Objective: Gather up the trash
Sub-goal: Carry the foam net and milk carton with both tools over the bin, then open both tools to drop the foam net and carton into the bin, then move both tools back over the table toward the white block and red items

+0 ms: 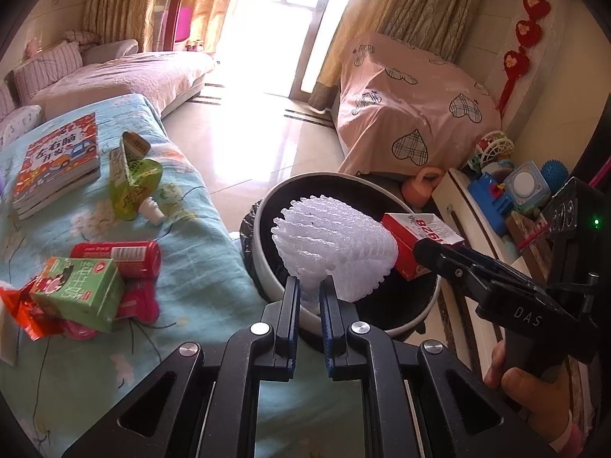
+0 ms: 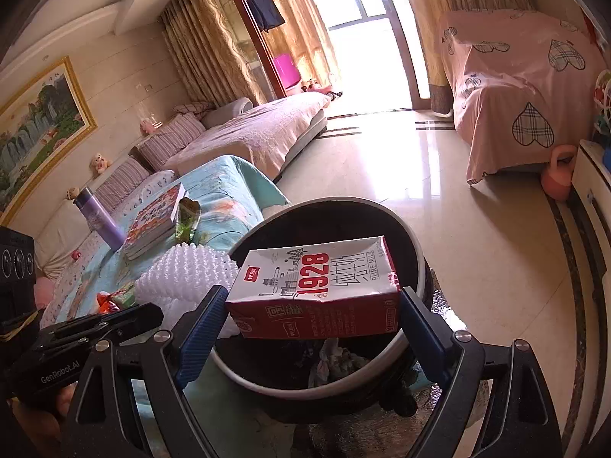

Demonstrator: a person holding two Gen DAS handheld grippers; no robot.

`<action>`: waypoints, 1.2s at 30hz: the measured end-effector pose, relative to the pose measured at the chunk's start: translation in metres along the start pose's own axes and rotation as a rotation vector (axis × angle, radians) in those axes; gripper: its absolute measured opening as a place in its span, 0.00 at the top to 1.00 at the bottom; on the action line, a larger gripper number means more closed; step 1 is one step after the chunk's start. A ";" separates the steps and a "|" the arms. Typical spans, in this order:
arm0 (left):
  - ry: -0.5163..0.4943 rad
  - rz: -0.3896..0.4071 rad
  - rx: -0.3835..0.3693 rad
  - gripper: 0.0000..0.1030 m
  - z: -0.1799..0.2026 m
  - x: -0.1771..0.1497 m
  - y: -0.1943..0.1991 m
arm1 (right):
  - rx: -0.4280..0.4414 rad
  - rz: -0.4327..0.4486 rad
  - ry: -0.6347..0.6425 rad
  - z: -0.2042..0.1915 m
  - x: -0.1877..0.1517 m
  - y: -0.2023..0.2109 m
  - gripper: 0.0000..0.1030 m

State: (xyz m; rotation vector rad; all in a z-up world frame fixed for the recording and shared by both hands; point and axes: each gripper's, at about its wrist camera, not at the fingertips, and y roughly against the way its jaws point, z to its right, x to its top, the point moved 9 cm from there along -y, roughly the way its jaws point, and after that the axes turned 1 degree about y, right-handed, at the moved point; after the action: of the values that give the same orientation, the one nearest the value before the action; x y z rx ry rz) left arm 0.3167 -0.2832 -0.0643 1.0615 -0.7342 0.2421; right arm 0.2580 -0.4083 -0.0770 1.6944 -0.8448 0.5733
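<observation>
My left gripper (image 1: 310, 286) is shut on a white foam fruit net (image 1: 332, 246) and holds it over the round trash bin (image 1: 267, 263). My right gripper (image 2: 311, 305) is shut on a red and white milk carton (image 2: 317, 290) marked 1928, also above the bin's (image 2: 414, 252) black-lined opening. The carton (image 1: 418, 238) and foam net (image 2: 187, 274) touch or nearly touch. On the blue-covered table lie a green carton (image 1: 82, 294), a red can (image 1: 122, 257), a red wrapper (image 1: 23, 311) and a green pouch (image 1: 133, 183).
A book (image 1: 57, 164) lies on the table (image 1: 206, 267) at far left; a purple bottle (image 2: 97, 219) stands beyond it. Crumpled trash (image 2: 336, 362) lies inside the bin. A low cabinet with toys (image 1: 508, 191) stands right of the bin. A sofa and a covered piece of furniture stand farther off.
</observation>
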 end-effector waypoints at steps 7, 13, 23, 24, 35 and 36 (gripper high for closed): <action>-0.004 -0.027 0.023 0.91 0.005 0.002 -0.019 | -0.008 -0.023 -0.002 0.008 0.002 -0.011 0.13; -0.011 -0.029 0.013 0.62 0.010 0.004 -0.019 | 0.003 -0.043 -0.016 0.013 0.002 -0.017 0.12; 0.017 0.000 0.011 0.52 -0.009 -0.014 0.009 | 0.017 -0.020 -0.050 0.005 -0.001 -0.003 0.10; 0.021 0.001 0.011 0.51 -0.014 -0.018 0.012 | 0.021 -0.015 -0.055 0.002 -0.002 -0.001 0.08; 0.146 0.041 0.067 0.50 -0.074 -0.066 0.076 | 0.123 -0.048 -0.054 -0.065 -0.038 -0.002 0.03; 0.155 0.045 0.080 0.50 -0.081 -0.071 0.083 | 0.132 -0.051 -0.046 -0.071 -0.041 -0.001 0.03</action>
State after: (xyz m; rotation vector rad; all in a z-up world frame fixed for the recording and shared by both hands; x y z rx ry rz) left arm 0.2565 -0.1625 -0.0747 1.0896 -0.6135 0.3910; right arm 0.2368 -0.3303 -0.0882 1.8499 -0.8086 0.5673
